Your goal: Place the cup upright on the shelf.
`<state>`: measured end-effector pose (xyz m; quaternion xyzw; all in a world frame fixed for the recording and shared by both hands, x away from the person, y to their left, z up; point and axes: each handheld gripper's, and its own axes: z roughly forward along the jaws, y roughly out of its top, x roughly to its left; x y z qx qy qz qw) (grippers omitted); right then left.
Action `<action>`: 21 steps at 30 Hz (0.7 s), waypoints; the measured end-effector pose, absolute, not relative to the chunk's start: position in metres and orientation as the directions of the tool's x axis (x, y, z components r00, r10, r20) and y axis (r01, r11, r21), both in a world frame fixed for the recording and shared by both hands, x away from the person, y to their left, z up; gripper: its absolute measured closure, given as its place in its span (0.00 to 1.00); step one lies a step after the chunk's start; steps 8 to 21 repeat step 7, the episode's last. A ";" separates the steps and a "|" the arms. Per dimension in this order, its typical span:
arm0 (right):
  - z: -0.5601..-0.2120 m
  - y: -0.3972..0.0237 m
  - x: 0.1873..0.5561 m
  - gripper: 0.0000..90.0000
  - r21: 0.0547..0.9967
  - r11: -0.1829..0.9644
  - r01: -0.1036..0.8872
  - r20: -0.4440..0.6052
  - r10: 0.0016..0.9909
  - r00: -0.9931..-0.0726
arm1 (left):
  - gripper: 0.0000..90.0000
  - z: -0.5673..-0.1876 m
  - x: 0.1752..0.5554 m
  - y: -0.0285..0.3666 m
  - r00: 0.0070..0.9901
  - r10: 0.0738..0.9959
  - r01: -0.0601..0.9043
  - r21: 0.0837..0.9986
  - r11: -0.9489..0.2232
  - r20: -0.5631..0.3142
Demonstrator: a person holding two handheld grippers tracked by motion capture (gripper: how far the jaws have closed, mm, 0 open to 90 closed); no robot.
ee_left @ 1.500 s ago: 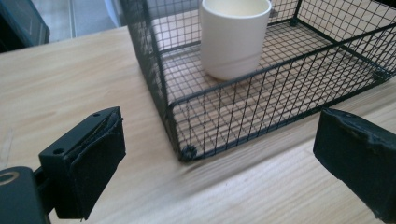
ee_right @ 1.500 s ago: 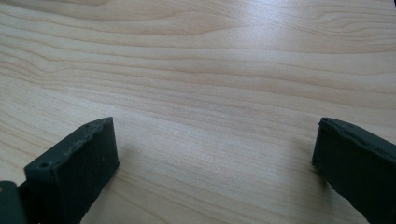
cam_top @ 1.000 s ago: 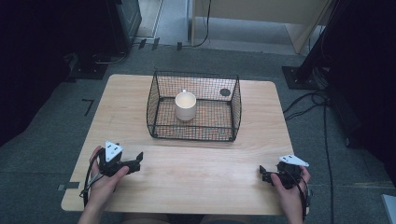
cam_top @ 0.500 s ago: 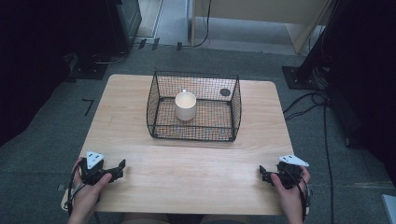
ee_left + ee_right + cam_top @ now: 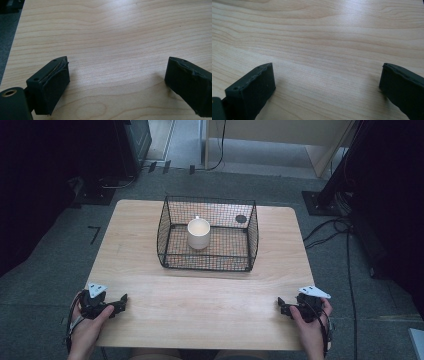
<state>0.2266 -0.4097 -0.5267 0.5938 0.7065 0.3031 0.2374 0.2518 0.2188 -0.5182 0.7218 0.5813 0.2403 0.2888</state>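
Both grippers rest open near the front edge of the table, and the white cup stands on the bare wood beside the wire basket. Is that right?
Not quite. The white cup stands inside the wire basket, not beside it, as the high view shows. The rest holds: the left gripper and right gripper rest open near the table's front edge.

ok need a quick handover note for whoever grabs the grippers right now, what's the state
Left gripper: open, holding nothing, low over the table's near left corner.
Right gripper: open, holding nothing, low at the near right edge.
White cup: upright inside the wire basket at the table's far middle. A small dark round thing lies at the basket's far right corner; I cannot tell what it is.
Done: the cup is in the basket.
Left: nothing in hand; both grippers are well short of the basket.
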 end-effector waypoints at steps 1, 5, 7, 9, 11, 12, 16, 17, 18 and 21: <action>-0.527 -0.410 0.227 0.00 0.710 0.111 0.695 0.024 0.983 -0.182 | 0.07 -0.518 0.252 0.219 0.208 0.978 0.700 0.697 -0.157 0.011; -0.527 -0.410 0.227 0.00 0.710 0.111 0.695 0.025 0.983 -0.182 | 0.07 -0.518 0.253 0.216 0.175 0.984 0.704 0.698 -0.133 0.011; -0.527 -0.410 0.227 0.00 0.711 0.111 0.695 0.025 0.983 -0.182 | 0.07 -0.518 0.253 0.215 0.169 0.985 0.705 0.698 -0.129 0.012; -0.527 -0.410 0.227 0.00 0.711 0.111 0.695 0.025 0.983 -0.182 | 0.07 -0.518 0.253 0.215 0.169 0.985 0.705 0.698 -0.129 0.012; -0.527 -0.410 0.227 0.00 0.711 0.111 0.695 0.025 0.983 -0.182 | 0.07 -0.518 0.253 0.215 0.169 0.985 0.705 0.698 -0.129 0.012; -0.527 -0.410 0.227 0.00 0.711 0.111 0.695 0.025 0.983 -0.182 | 0.07 -0.518 0.253 0.215 0.169 0.985 0.705 0.698 -0.129 0.012; -0.527 -0.410 0.227 0.00 0.711 0.111 0.695 0.025 0.983 -0.182 | 0.07 -0.518 0.253 0.215 0.169 0.985 0.705 0.698 -0.129 0.012; -0.527 -0.410 0.227 0.00 0.711 0.111 0.695 0.025 0.983 -0.182 | 0.07 -0.518 0.253 0.215 0.169 0.985 0.705 0.698 -0.129 0.012; -0.527 -0.410 0.227 0.00 0.711 0.111 0.695 0.025 0.983 -0.182 | 0.07 -0.518 0.253 0.215 0.169 0.985 0.705 0.698 -0.129 0.012; -0.527 -0.410 0.227 0.00 0.711 0.111 0.695 0.025 0.983 -0.182 | 0.07 -0.518 0.253 0.215 0.169 0.985 0.705 0.698 -0.129 0.012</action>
